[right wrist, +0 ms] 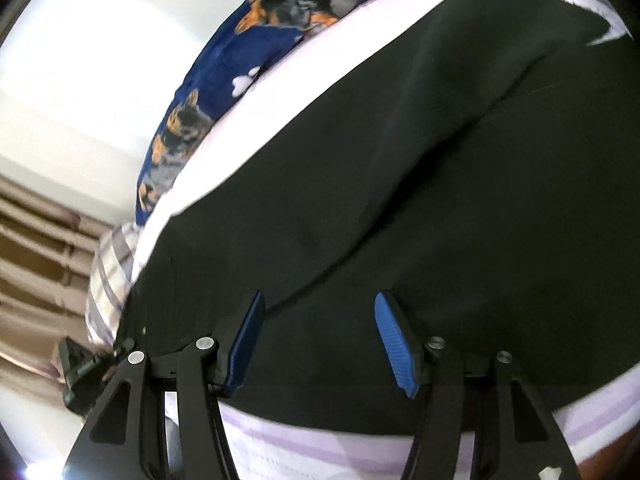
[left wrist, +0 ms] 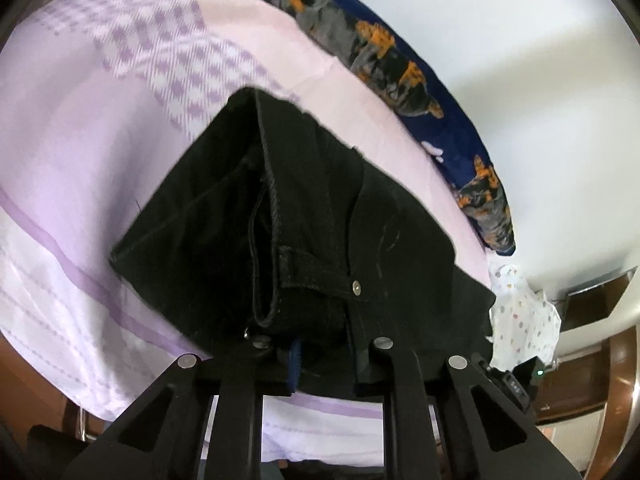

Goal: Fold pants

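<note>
Black pants [left wrist: 304, 220] lie on a lilac bed sheet [left wrist: 80, 140]. In the left wrist view the waistband end with a metal rivet is right at my left gripper [left wrist: 324, 356]. Its fingers are mostly hidden under the cloth, so the gap between them is unclear. In the right wrist view the pants [right wrist: 420, 180] fill most of the frame as a broad dark sheet. My right gripper [right wrist: 320, 340] is open, its blue pads [right wrist: 396, 344] spread wide above the cloth and holding nothing.
A navy blanket with orange and grey dog prints [left wrist: 392, 64] runs along the bed's far side by a white wall. A white spotted cloth [left wrist: 524, 320] lies at the bed's right end. A plaid cloth [right wrist: 112, 272] lies at the left of the right wrist view.
</note>
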Motion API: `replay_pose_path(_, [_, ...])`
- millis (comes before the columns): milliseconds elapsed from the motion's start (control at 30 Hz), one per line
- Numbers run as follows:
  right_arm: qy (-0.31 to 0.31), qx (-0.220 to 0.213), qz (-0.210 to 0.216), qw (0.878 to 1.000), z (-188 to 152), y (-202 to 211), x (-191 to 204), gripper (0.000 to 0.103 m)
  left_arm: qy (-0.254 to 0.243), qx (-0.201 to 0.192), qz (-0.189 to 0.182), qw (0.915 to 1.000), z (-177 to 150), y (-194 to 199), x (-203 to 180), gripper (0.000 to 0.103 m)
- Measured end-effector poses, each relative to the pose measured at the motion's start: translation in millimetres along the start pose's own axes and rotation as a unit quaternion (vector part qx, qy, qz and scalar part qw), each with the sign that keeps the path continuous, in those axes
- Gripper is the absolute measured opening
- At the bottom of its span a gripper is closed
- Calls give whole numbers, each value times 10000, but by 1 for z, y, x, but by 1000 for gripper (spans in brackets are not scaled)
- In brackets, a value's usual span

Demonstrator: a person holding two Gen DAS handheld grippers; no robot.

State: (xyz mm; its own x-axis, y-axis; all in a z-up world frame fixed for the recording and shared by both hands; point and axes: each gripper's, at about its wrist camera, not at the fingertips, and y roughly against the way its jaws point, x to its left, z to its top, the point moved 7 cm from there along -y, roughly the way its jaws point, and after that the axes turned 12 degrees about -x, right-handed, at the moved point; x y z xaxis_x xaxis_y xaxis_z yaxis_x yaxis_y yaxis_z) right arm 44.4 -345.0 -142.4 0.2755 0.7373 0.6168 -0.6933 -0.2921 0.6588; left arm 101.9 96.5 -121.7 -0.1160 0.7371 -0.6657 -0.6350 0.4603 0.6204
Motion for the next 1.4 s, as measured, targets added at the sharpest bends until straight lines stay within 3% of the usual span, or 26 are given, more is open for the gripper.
replay_pose_path(233, [-544, -390, 275, 9974, 31, -21, -8, 53, -306, -150, -6, 9994, 20, 15, -20, 17])
replay_pose_path(500, [-1341, -1109, 15, 9847, 104, -14, -75, 40, -231, -2, 319, 9992, 22, 8, -8, 17])
replay_pose_path(700, [-1510, -1335, -188, 9793, 138, 1, -110, 11, -387, 130, 619, 9972, 20, -1, -2, 17])
replay_pose_path(900, [-664, -1463, -926, 9827, 139, 27, -96, 6, -862, 271, 776, 9929, 22, -5, -3, 16])
replay_pose_path(1100, [181, -1752, -1530, 9724, 116, 81, -63, 5, -1454, 572, 757, 9848, 23, -2, -2, 16])
replay_pose_path(1400, [156, -1492, -2018, 9679, 55, 113, -68, 4, -2104, 971, 780, 9696, 17, 3, 12, 16])
